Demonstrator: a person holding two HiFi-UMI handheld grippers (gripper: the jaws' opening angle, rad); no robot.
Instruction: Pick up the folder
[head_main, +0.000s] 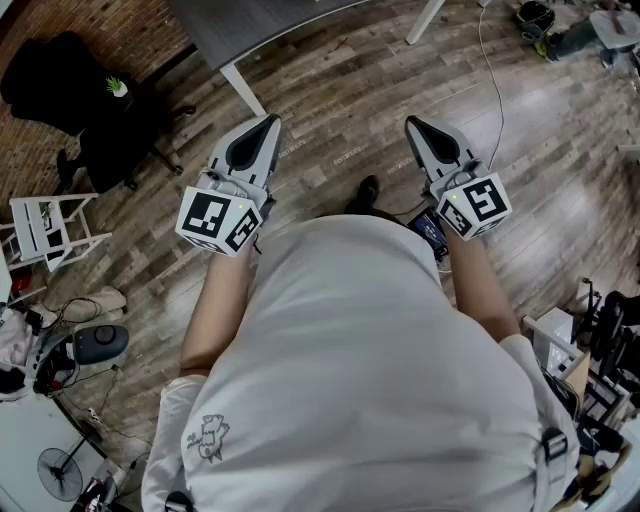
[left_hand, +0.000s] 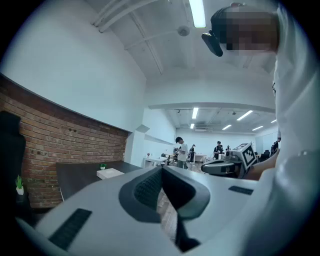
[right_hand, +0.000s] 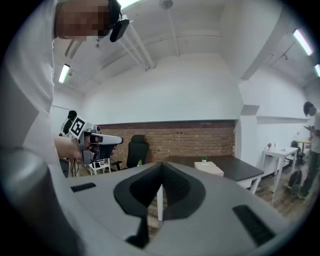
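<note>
The person stands on a wooden floor (head_main: 330, 140) and holds both tools out in front of a white shirt (head_main: 370, 380), side by side and roughly level. The left tool (head_main: 270, 120) has its jaws pressed together with nothing between them; its own view shows the two dark pads meeting at the tip. The right tool (head_main: 411, 123) is closed in the same way, pads meeting and empty.

A dark counter (head_main: 270, 20) on white legs stands on the far side of the floor, beyond both tool tips, near a brick wall (right_hand: 190, 140). On it lies a pale flat object (right_hand: 209, 168) with a small potted plant (right_hand: 204, 160) just behind it. Whether this object is the folder cannot be told from these views.

In the left gripper view the object sits to the left of the closed jaws and well beyond them. In the right gripper view it sits to the right of the jaws, also well beyond them. It therefore lies far ahead, roughly between the lines of the two tools, and well apart from both.

A black office chair (head_main: 90, 100) stands at the far left by the brick wall.
</note>
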